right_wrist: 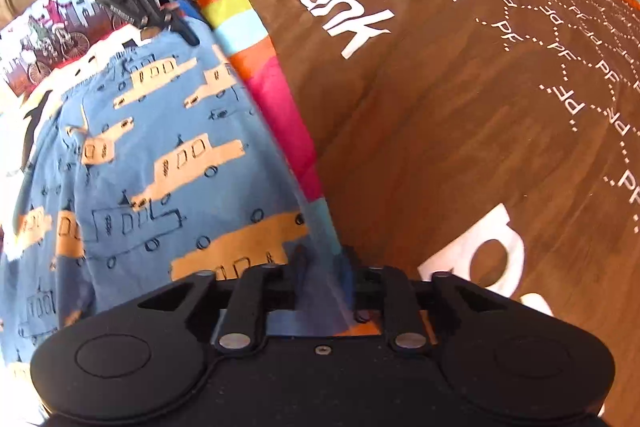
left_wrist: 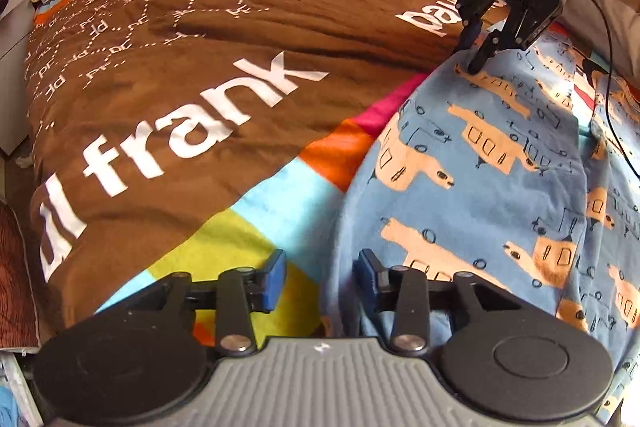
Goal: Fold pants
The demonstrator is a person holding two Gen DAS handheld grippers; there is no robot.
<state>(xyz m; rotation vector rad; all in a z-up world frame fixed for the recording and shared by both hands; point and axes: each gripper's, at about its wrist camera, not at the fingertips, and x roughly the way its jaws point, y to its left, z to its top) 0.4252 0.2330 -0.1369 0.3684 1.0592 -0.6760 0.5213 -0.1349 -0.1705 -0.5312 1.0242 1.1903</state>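
Blue pants (left_wrist: 480, 163) printed with orange cars lie on a brown "paul frank" blanket (left_wrist: 192, 75); they also show in the right wrist view (right_wrist: 160, 155). My left gripper (left_wrist: 322, 279) is open, its blue pads (left_wrist: 276, 275) standing either side of the pants' near left edge, holding nothing. My right gripper (right_wrist: 324, 267) is shut on the pants' edge, and cloth runs between its jaws. From the left wrist view the right gripper (left_wrist: 472, 55) pinches the far corner of the pants. The left gripper (right_wrist: 176, 23) shows at the pants' far edge in the right wrist view.
The blanket has coloured stripes (left_wrist: 256, 211) beside the pants. A bicycle-print cloth (right_wrist: 52, 39) lies beyond the pants. A cable (left_wrist: 612, 95) trails from the right gripper over the cloth. White furniture (left_wrist: 12, 67) stands left of the bed.
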